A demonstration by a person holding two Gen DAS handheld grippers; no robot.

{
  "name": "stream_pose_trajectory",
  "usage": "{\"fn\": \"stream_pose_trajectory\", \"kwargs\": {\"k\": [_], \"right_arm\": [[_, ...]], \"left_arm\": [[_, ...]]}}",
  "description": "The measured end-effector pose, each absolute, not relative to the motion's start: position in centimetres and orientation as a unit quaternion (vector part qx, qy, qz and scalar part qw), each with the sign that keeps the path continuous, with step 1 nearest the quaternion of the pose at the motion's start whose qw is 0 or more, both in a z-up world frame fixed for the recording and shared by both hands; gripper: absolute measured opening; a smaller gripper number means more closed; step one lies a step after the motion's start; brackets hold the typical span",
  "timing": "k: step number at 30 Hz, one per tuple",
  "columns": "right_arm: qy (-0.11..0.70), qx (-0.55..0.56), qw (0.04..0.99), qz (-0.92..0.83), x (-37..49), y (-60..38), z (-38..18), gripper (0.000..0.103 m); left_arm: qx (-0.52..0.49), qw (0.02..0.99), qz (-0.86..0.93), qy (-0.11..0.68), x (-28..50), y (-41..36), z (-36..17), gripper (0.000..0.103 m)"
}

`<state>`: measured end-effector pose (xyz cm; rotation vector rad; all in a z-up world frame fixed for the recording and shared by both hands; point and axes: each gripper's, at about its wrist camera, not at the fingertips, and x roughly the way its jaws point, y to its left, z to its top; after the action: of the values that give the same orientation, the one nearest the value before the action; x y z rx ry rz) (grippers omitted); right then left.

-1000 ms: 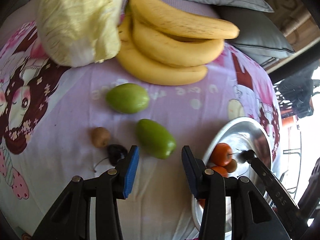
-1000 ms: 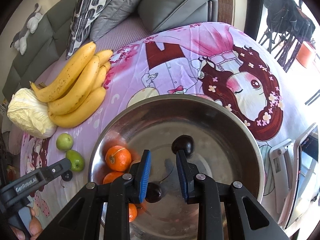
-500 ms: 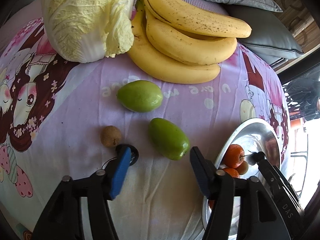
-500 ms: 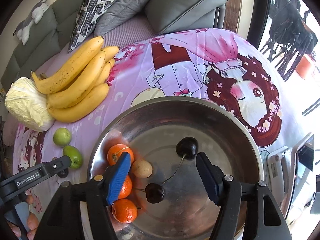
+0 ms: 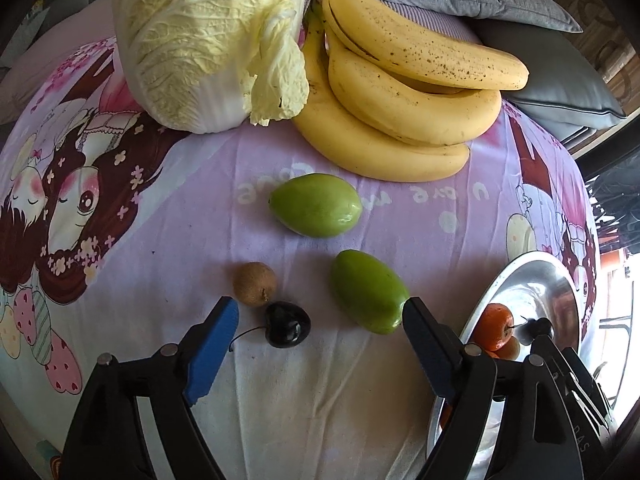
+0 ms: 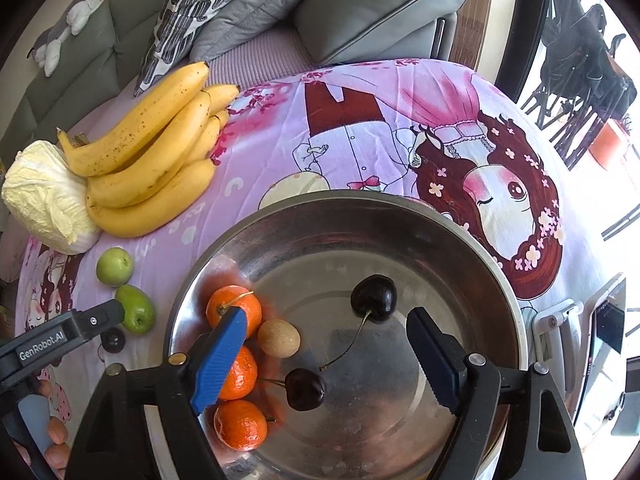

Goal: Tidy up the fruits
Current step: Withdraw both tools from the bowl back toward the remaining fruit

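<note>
My left gripper [image 5: 320, 316] is open above the pink cloth. A dark cherry [image 5: 287, 323] and a brown longan [image 5: 255, 283] lie by its left finger; a green fruit [image 5: 367, 291] lies by its right finger, another green fruit [image 5: 316, 205] farther off. My right gripper [image 6: 326, 336] is open and empty over the steel bowl [image 6: 460, 240]. The bowl holds three oranges [image 6: 234, 310], a longan [image 6: 279, 338] and two cherries [image 6: 374, 298]. The bowl's edge also shows in the left wrist view [image 5: 532, 268].
A bunch of bananas [image 5: 404, 92] and a napa cabbage [image 5: 208, 36] lie at the far side of the cloth. Grey cushions [image 6: 376, 4] sit behind. A phone on a stand [image 6: 600, 320] stands right of the bowl.
Both grippers have opened wider. The right one let go of a cherry, which now lies in the bowl. The left one has moved nearer the cherry and green fruit.
</note>
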<state>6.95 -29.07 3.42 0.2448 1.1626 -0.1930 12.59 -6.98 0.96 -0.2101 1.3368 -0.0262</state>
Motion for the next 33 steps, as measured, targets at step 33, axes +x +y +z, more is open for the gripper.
{"fn": "stream_pose_trajectory", "kwargs": {"k": [33], "right_arm": [[0.544,0.102,0.830,-0.063,7.0,-26.8,3.5,0.103]], "left_arm": [[-0.033,0.806,0.005,0.591,12.6,-5.6,2.8,0.097]]}}
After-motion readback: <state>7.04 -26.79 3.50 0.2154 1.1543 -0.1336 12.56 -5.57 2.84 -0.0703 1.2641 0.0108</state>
